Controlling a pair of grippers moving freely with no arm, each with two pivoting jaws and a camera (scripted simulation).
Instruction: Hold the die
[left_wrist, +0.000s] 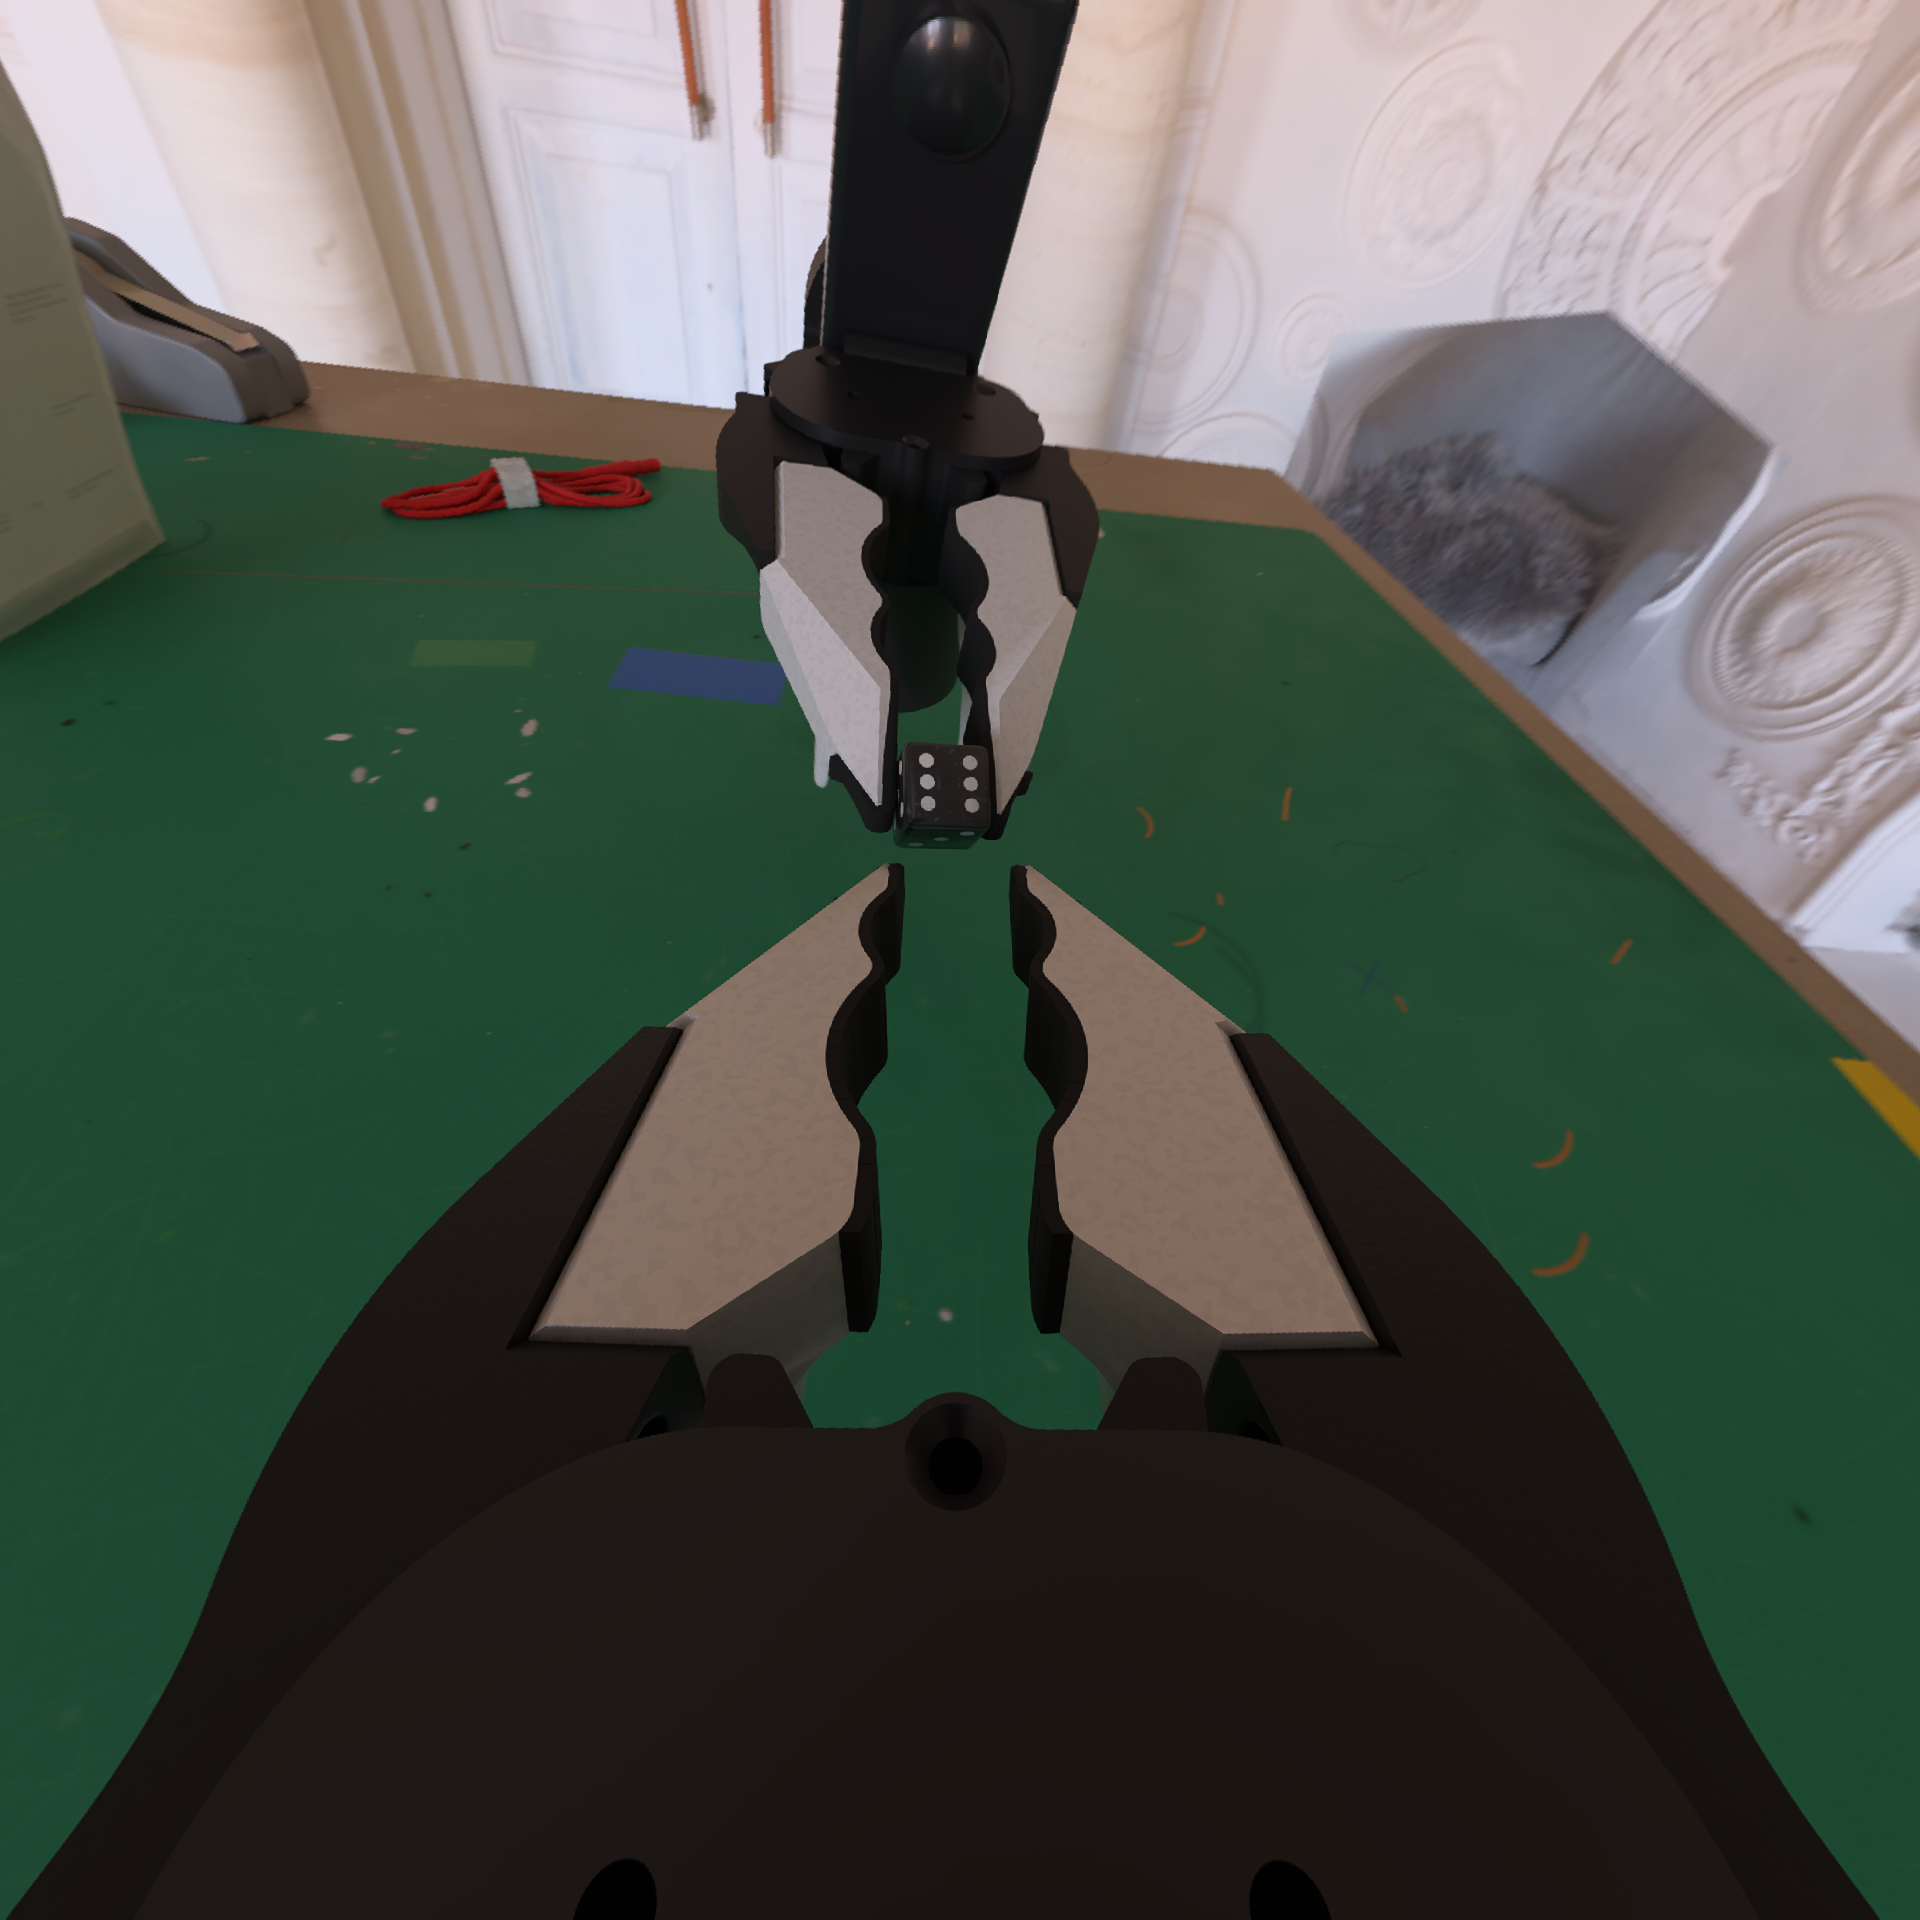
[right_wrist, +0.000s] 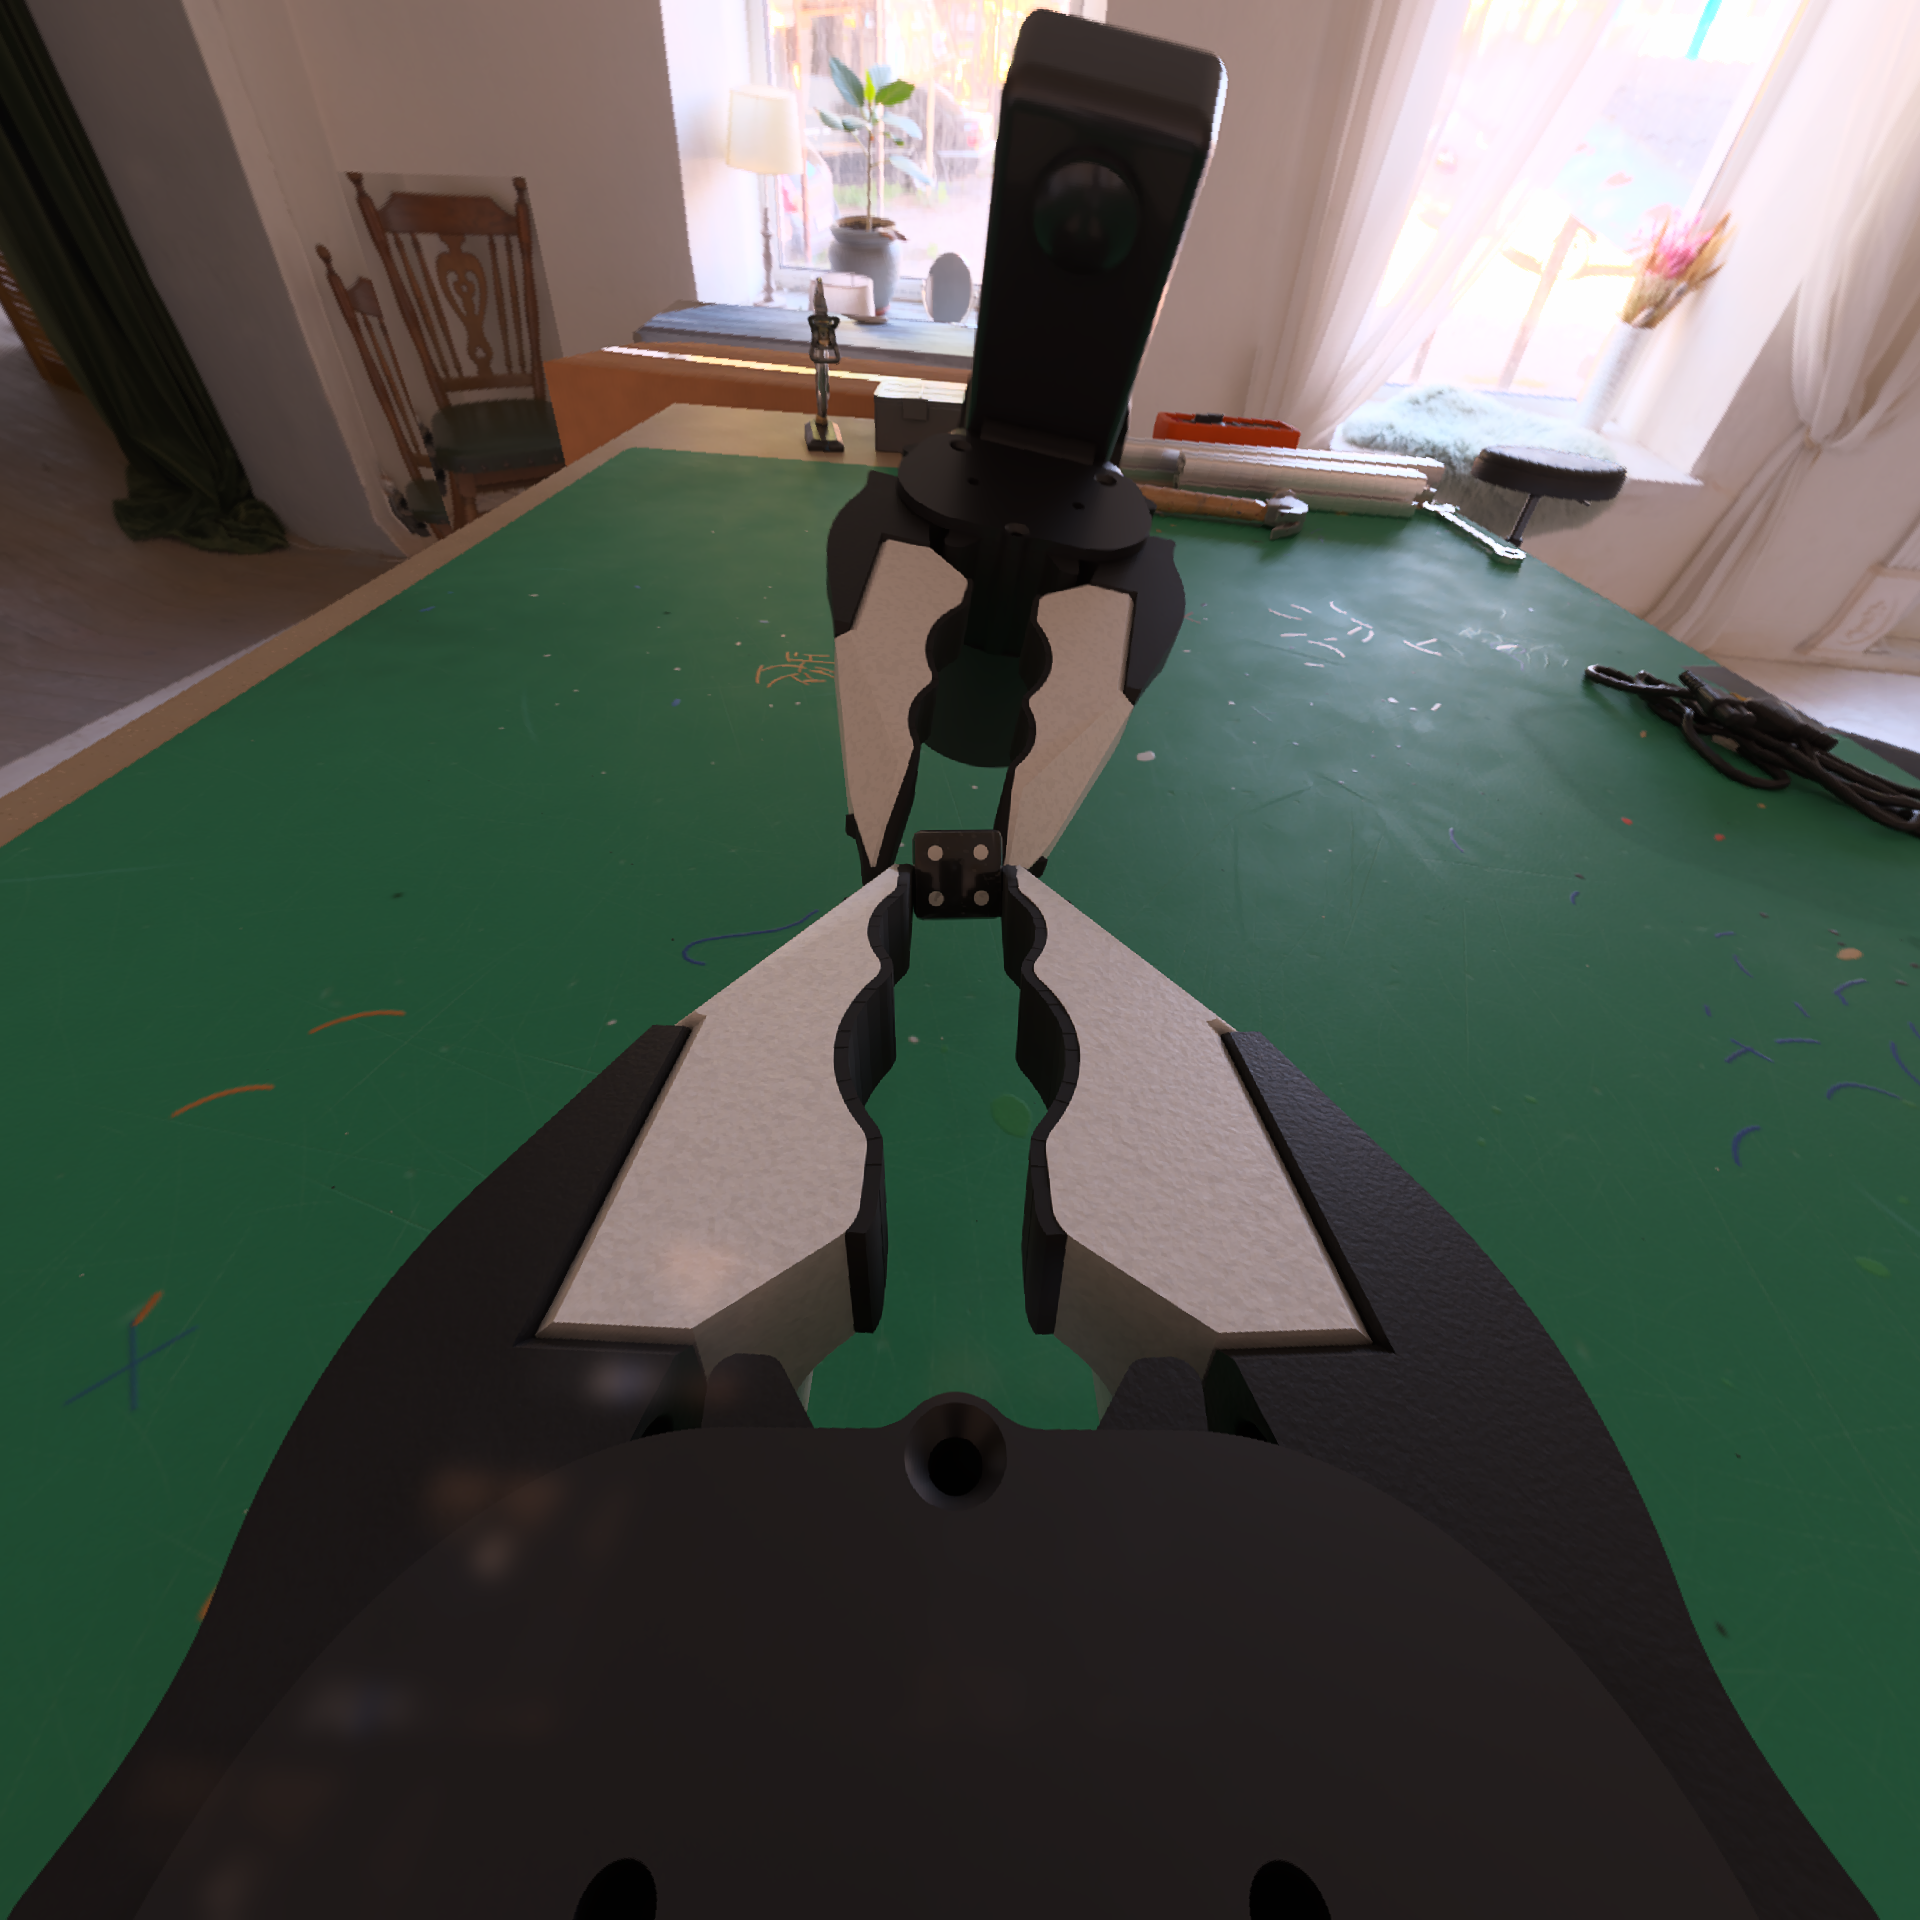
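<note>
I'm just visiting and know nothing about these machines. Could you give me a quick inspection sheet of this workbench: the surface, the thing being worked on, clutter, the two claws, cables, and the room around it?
Surface: green mat, scuffed, with chalk-like marks and white flecks.
Job's things: black die with white pips, raised off the mat, pinched at the fingertips.
Clutter: red cord bundle; grey tape dispenser; hand tools at the far edge.
Grippers: right gripper shut on the die; left gripper open, tips just short of the die.
Cables: black cable coil at the mat's edge.
Surroundings: wooden chairs, window with potted plant, white panelled door.
</note>
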